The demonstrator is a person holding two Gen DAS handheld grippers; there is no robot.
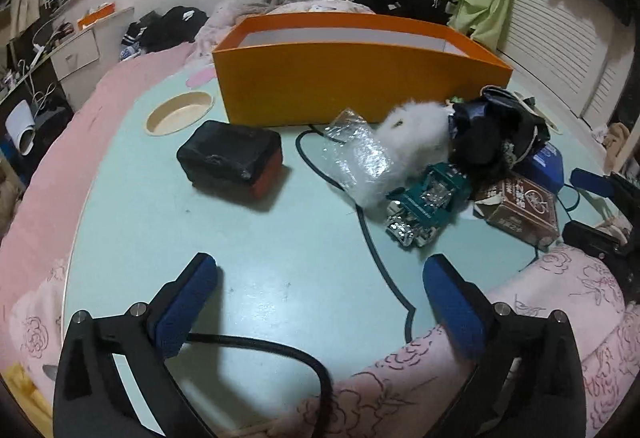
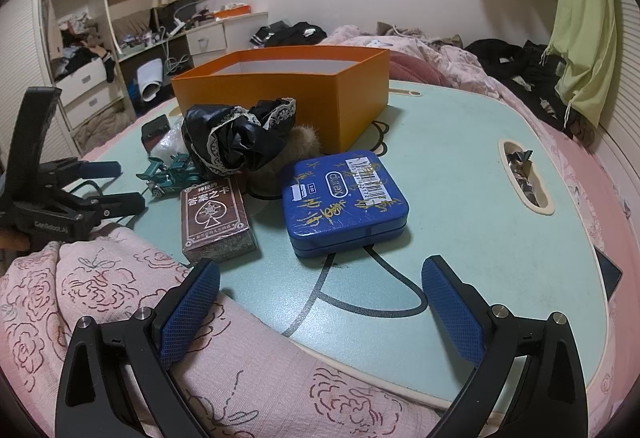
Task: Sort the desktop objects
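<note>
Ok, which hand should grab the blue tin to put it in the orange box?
Probably the right hand-held gripper: open, with the blue tin just ahead. The left hand-held gripper faces bare tabletop.

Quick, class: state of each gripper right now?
Left gripper: open, holding nothing.
Right gripper: open, holding nothing.

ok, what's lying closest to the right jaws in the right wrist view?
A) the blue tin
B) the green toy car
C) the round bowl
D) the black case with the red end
A: the blue tin lies straight ahead of the open right gripper, nearer than anything else on the table except the card box off to its side.
</note>
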